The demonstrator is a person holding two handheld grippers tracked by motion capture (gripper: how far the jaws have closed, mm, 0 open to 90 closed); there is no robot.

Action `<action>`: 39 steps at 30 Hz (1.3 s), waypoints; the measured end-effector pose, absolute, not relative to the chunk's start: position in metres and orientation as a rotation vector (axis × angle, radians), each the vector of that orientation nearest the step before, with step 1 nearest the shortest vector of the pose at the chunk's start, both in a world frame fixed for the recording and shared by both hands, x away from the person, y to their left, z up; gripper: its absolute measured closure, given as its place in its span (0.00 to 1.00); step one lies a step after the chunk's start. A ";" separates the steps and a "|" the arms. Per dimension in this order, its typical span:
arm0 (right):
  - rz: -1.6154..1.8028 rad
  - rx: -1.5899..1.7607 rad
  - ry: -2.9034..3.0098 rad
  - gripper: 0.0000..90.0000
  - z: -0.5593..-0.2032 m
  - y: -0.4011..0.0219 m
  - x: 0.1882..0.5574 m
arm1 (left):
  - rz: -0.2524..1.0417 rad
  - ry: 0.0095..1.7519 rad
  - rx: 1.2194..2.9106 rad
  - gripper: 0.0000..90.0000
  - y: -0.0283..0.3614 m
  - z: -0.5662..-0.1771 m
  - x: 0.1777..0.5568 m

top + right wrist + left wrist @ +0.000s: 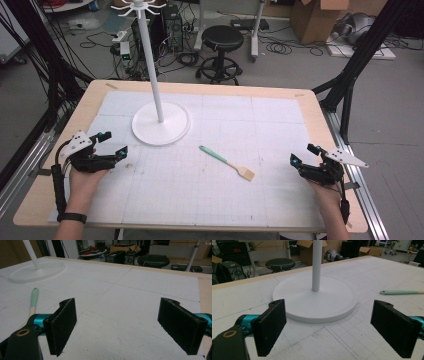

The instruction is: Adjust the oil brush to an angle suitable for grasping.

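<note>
Lying mid-bench, right of the white stand (160,124): a brush (227,162), probably light, stiff; best pinched along the mint handle. Left gripper (113,143) and right gripper (302,154) wide open, empty.

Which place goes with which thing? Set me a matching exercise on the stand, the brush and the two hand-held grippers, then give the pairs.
Things:
1. white stand
2. brush
3. left hand-held gripper
4. right hand-held gripper

Places and states:
A. lying flat near the middle of the table, mint handle pointing toward the stand
B. open, at the table's right edge
C. upright on a round base, far left part of the mat
D. open, at the table's left edge, nearest the round base

Pairs: 1-C, 2-A, 3-D, 4-B
</note>
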State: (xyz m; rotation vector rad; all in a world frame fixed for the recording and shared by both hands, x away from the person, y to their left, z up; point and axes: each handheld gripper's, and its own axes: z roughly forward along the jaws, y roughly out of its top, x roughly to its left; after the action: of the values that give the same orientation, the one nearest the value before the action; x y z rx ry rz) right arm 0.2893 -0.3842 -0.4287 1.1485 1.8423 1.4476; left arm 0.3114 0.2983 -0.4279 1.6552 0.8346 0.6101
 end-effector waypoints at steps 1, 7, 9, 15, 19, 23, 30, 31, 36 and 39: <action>1.448 1.148 1.843 0.16 -0.429 -0.384 0.289 | 0.610 0.834 1.656 0.15 0.298 -0.428 0.312; 1.445 1.147 1.847 0.16 -0.427 -0.383 0.290 | 0.618 0.832 1.657 0.15 0.298 -0.428 0.312; 1.442 1.149 1.850 0.16 -0.428 -0.383 0.290 | 0.620 0.833 1.657 0.15 0.299 -0.428 0.312; 1.444 1.146 1.856 0.16 -0.427 -0.382 0.290 | 0.624 0.831 1.652 0.15 0.299 -0.427 0.311; 1.445 1.143 1.859 0.16 -0.427 -0.381 0.291 | 0.630 0.829 1.652 0.15 0.299 -0.427 0.311; 1.448 1.146 1.862 0.16 -0.427 -0.380 0.291 | 0.631 0.827 1.648 0.15 0.300 -0.427 0.311; 1.471 1.116 1.878 0.16 -0.425 -0.378 0.290 | 0.651 0.818 1.655 0.15 0.299 -0.427 0.311; 1.471 1.116 1.878 0.16 -0.425 -0.378 0.290 | 0.651 0.818 1.655 0.15 0.299 -0.427 0.311; 1.465 1.113 1.886 0.16 -0.425 -0.377 0.291 | 0.653 0.814 1.644 0.15 0.299 -0.425 0.310; 1.469 1.115 1.883 0.16 -0.425 -0.377 0.290 | 0.657 0.815 1.641 0.15 0.300 -0.425 0.310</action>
State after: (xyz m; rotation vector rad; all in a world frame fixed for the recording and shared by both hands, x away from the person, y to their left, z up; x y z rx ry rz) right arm 0.2904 -0.3770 -0.4246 1.1149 1.8834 1.4691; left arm 0.3095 0.2996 -0.4252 1.6406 0.8155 0.6569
